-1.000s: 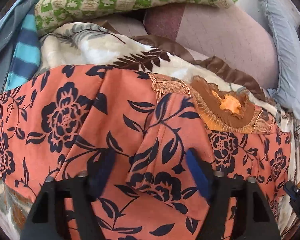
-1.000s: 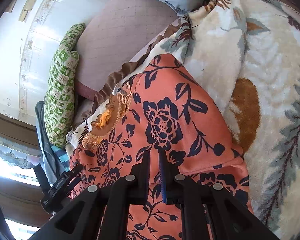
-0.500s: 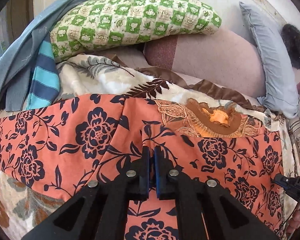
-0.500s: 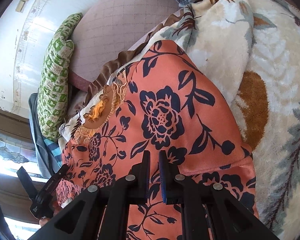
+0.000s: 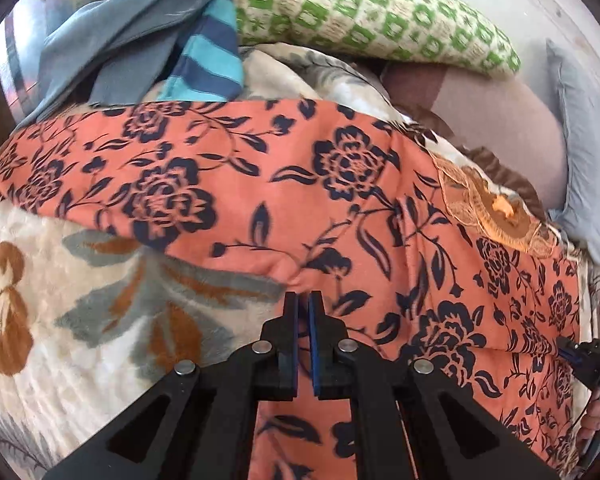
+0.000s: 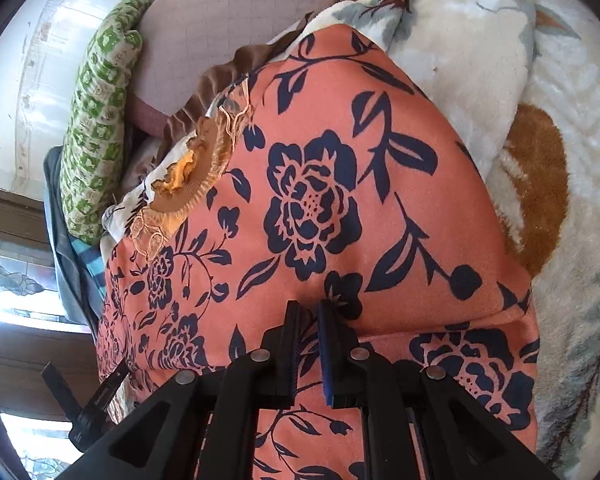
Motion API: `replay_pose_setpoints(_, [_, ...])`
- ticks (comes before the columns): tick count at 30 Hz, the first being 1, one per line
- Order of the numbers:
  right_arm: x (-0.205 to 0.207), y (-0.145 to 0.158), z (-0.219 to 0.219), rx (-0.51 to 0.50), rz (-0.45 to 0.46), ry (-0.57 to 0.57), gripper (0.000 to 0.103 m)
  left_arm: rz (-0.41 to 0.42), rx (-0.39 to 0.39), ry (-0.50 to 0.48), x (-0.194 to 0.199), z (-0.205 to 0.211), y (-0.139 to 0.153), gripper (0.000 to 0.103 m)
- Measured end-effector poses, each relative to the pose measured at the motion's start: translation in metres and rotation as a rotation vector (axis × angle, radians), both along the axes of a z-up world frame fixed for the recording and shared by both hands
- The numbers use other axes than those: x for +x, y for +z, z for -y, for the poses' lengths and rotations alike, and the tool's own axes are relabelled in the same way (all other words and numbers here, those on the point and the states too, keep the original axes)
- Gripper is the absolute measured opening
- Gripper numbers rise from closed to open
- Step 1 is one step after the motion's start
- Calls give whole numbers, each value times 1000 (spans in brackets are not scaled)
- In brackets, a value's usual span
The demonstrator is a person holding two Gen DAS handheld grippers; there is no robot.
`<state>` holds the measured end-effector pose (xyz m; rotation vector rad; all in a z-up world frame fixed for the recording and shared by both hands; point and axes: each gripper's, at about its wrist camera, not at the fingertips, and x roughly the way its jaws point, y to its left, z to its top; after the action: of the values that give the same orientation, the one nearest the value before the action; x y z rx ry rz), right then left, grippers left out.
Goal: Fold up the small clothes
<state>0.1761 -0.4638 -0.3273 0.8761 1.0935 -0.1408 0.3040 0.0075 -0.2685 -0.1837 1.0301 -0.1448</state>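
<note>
Pinching the dress hem at lower centre of each view, my left gripper, its jaws lately reopening slightly, and right gripper lay over the blanket.

I see an orange garment with navy flower print spread rumpled across the bed's plush floral blanket, embroidered neckline toward two o'clock.
</note>
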Motion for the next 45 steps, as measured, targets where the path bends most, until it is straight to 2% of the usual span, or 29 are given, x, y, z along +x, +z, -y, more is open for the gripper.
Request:
replay_pose_setpoints(1, [0, 1, 0, -3, 6, 3, 11, 2, 3, 46, -4, -17, 1, 21])
replay_pose_setpoints(3, [1, 2, -1, -14, 12, 8, 11, 16, -33, 168, -13, -61, 6, 66])
replay_pose_setpoints(5, [2, 0, -6, -33, 2, 12, 11, 29, -95, 306, -15, -109, 14, 80])
replay_pose_setpoints(7, [3, -1, -9, -48, 0, 10, 13, -4, -174, 406, -10, -148, 14, 80])
replay_pose_setpoints(10, [3, -2, -10, -52, 2, 1, 13, -96, -321, 496, 8, -195, 2, 82])
replay_pose_setpoints(12, [3, -3, -10, -50, 5, -3, 13, -97, -372, 579, 15, -219, -4, 82])
replay_pose_setpoints(14, [4, -4, -10, -50, 7, -6, 13, -96, -432, 611, 24, -238, -11, 82])
replay_pose_setpoints(17, [5, -4, -11, -60, 9, -4, 13, -96, -473, 691, 33, -262, -19, 82])
replay_pose_setpoints(21, [8, -4, -13, -86, 12, 2, 13, -53, -480, 718, 47, -279, -23, 81])
replay_pose_setpoints(22, [10, -4, -14, -92, 14, 3, 13, -45, -479, 718, 51, -281, -24, 79])
replay_pose_setpoints(23, [11, -4, -14, -98, 15, 5, 13, -35, -474, 722, 54, -283, -24, 74])
replay_pose_setpoints(25, [12, -4, -15, -110, 19, 9, 13, -26, -460, 716, 63, -284, -25, 61])
replay_pose_setpoints(27, [13, -4, -16, -121, 23, 14, 13, -27, -406, 710, 72, -283, -26, 32])
replay_pose_setpoints(28, [13, -4, -16, -127, 26, 15, 13, -25, -373, 713, 75, -282, -26, 21])
replay_pose_setpoints(29, [13, -4, -16, -132, 29, 16, 13, -25, -343, 718, 77, -281, -25, 5])
replay_pose_setpoints(31, [12, -4, -17, -143, 36, 14, 13, -7, -286, 712, 76, -275, -20, 5])
replay_pose_setpoints(34, [11, 1, -20, -180, 54, 21, 13, 90, -170, 643, 74, -247, 10, 5])
replay_pose_setpoints(36, [9, 6, -20, -190, 74, 23, 14, 149, -129, 548, 70, -219, 36, 5])
replay_pose_setpoints(41, [-4, 19, -4, -127, 143, -36, 14, 275, -68, 287, 49, -136, 103, 5])
replay_pose_setpoints(45, [-17, 29, 12, -103, 183, -91, 14, 334, -11, 49, 33, -42, 145, 5])
